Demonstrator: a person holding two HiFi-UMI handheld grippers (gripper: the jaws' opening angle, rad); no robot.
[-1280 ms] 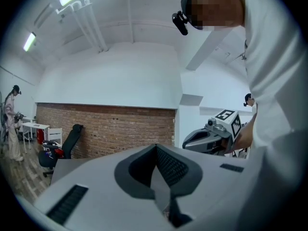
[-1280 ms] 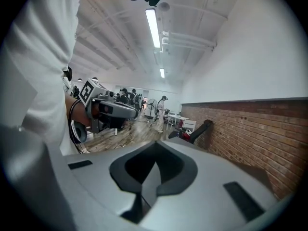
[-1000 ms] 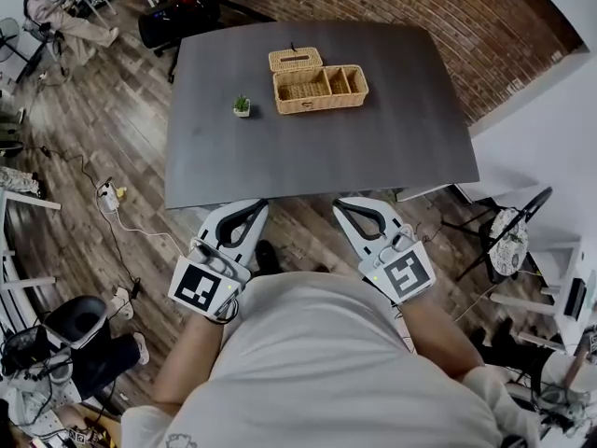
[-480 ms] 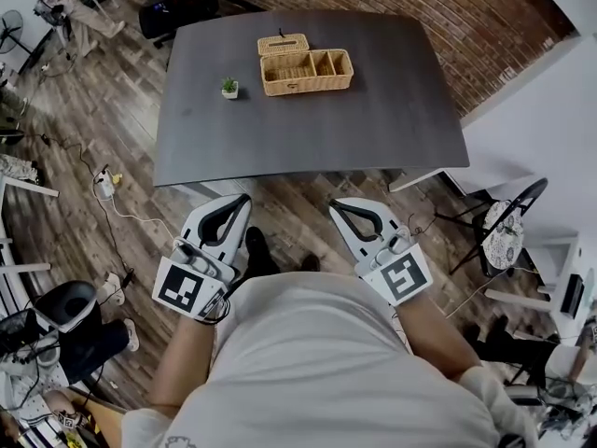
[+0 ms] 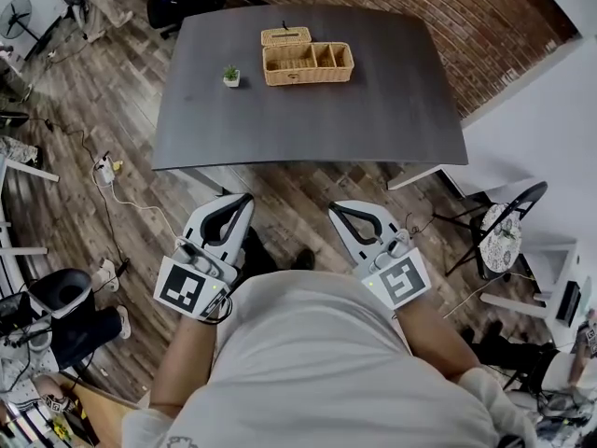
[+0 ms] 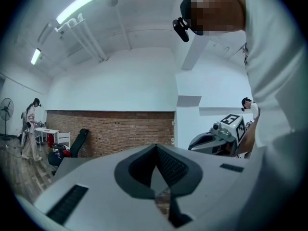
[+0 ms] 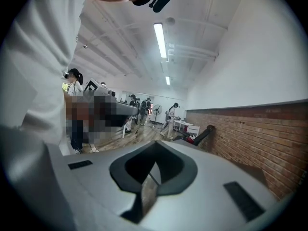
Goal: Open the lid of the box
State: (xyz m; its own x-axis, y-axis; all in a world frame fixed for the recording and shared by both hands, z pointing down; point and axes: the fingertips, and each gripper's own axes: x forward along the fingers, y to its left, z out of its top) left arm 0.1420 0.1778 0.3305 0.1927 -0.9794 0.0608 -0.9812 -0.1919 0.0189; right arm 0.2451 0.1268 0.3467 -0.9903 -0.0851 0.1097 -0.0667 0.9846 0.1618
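Wicker box (image 5: pixel 308 63) sits well ahead of both grippers on the dark table (image 5: pixel 373 110), its lid (image 5: pixel 285 36) already off, lying just beyond it. Over the last second the table edge has drawn away from the left gripper (image 5: pixel 238 203) and right gripper (image 5: pixel 340 209), so wooden floor (image 5: pixel 289 189) now separates them. Both grippers' jaws are pressed together, empty. Opening looks finished; this reads as backing off.

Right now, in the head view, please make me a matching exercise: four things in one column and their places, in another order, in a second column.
1 potted plant
2 wicker box
3 wicker lid
4 left tongs

A shut, over the wooden floor
B just behind the box's left end
C on the table, left of the box
D on the table, compartments uncovered

Pairs: 1-C; 2-D; 3-B; 4-A
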